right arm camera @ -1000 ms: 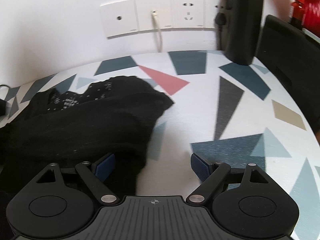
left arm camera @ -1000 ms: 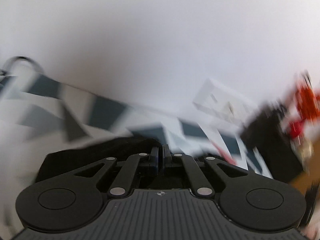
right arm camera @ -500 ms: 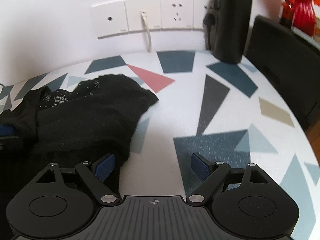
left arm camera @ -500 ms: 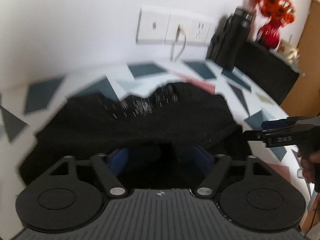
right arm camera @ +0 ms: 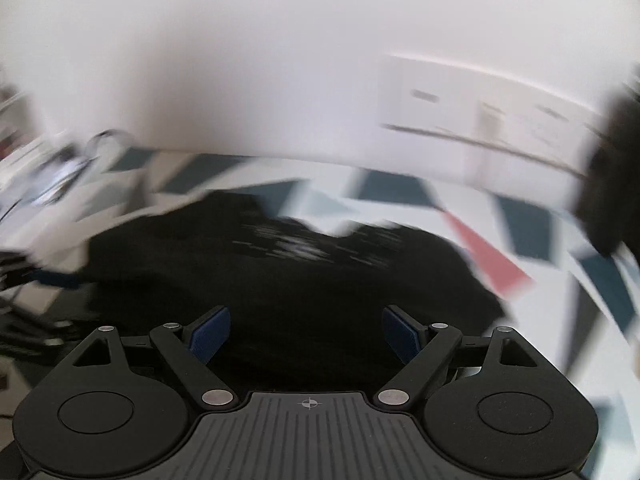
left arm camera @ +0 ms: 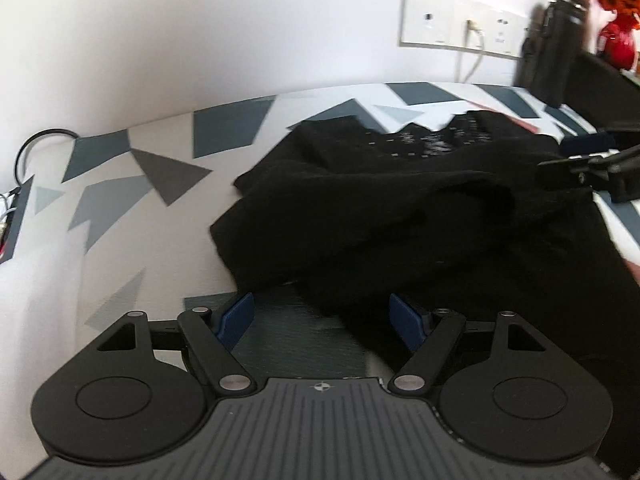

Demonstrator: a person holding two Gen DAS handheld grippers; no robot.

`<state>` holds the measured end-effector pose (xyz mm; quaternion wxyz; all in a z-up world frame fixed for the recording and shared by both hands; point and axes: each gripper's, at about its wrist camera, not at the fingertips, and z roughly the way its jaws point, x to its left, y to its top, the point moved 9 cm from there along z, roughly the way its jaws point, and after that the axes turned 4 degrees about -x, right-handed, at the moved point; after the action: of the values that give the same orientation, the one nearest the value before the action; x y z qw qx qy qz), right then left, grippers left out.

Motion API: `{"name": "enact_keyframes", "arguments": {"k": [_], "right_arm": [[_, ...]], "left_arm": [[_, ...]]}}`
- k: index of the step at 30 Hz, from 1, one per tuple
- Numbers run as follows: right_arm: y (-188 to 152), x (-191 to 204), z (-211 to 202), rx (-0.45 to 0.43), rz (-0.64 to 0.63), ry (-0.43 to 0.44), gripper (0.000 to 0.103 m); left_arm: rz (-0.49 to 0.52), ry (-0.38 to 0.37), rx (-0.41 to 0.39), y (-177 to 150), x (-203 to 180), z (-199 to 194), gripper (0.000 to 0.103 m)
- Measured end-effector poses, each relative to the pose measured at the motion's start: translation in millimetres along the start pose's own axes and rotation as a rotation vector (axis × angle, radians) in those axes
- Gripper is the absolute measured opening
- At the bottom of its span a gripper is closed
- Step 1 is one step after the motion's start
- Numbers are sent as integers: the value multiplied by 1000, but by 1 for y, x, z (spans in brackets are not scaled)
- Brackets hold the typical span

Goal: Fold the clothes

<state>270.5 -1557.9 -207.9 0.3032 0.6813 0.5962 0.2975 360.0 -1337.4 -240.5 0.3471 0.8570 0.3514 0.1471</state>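
A black knitted garment with small white specks near its collar lies crumpled on a white table printed with grey, blue and red triangles. My left gripper is open just above the near left edge of the cloth, nothing between its blue pads. The right gripper's fingers show at the right edge of the left wrist view, over the garment's far side. In the blurred right wrist view the same garment fills the middle, and my right gripper hangs open above it.
Wall sockets with a white cable sit behind the table. A tall black bottle and red flowers stand at the back right. A black cable loop and a small device lie at the table's left edge.
My left gripper has opened and swung left and back from the garment. The right gripper has swung left over the cloth, staying open; its view is now motion-blurred.
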Motion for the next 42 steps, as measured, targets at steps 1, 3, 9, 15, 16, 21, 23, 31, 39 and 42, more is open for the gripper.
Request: {"name": "enact_keyframes", "arguments": {"k": [1,3,9,15,16,21,23,31,39,42], "right_arm": [[4,14,8,1,-48,24,81],[11,39,25,4,-147,56,81],[26,79,65,27,-268,111,79],[32,83,76,49,-271,143,16],[34,75,74,51,-210,153,10],[37,11,35,-58,107,100,7],[28,-22,16,-87,257,64,7],[-49,-118,-26,0,546,-185,23],[-2,-93,-7,-43,269,-132,38],[13,-58,24,-8,66,-68,49]], "left_arm": [[9,10,0,-1,1,2,76],[30,40,-11,-2,5,3,76],[-4,57,-38,0,13,6,81],[-51,49,-47,-2,20,9,87],[-70,41,-45,-3,22,10,87],[-64,35,-46,-2,23,10,86],[-65,36,-47,-2,22,10,86],[-68,45,-39,0,23,13,86],[81,96,-110,12,2,2,86],[100,97,-123,19,-1,5,86]]}}
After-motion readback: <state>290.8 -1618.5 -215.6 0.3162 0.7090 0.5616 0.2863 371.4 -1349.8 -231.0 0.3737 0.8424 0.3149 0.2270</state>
